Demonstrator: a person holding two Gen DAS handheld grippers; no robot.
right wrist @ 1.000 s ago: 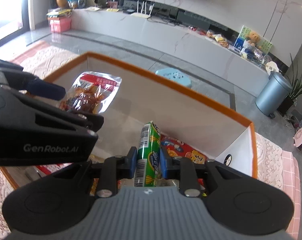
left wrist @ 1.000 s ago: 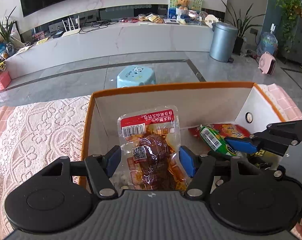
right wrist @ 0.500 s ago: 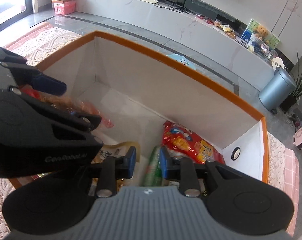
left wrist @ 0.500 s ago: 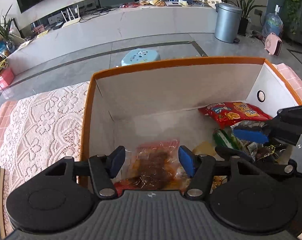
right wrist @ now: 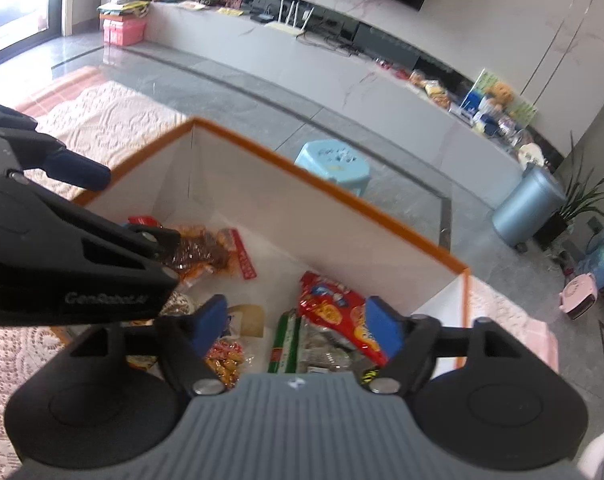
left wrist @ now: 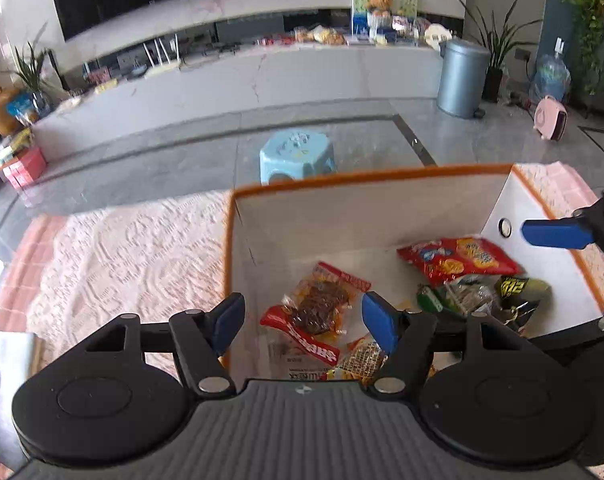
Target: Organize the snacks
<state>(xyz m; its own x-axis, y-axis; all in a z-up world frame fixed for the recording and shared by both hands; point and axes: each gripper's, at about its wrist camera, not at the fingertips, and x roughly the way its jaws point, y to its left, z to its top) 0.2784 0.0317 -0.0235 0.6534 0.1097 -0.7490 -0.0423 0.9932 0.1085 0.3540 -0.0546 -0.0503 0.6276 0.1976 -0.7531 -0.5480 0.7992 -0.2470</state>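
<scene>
A white box with an orange rim [left wrist: 366,178] [right wrist: 326,184] stands on the lace cloth and holds several snack packs. A clear pack of brown meat snack [left wrist: 322,304] [right wrist: 199,254] lies on its floor at the left. A red chip bag [left wrist: 458,258] [right wrist: 334,308] and a green pack [left wrist: 434,300] [right wrist: 287,338] lie at the right. My left gripper [left wrist: 302,322] is open and empty above the box's left part. My right gripper [right wrist: 299,330] is open and empty above the green pack.
A pink lace cloth [left wrist: 113,264] covers the table left of the box. A white card with a pen [left wrist: 1,376] lies at its left edge. A light blue stool [left wrist: 297,154] and a grey bin [left wrist: 460,78] stand on the floor beyond.
Both grippers opened and rose out of the box. The meat snack pack and the green pack were let go and now lie on the box floor.
</scene>
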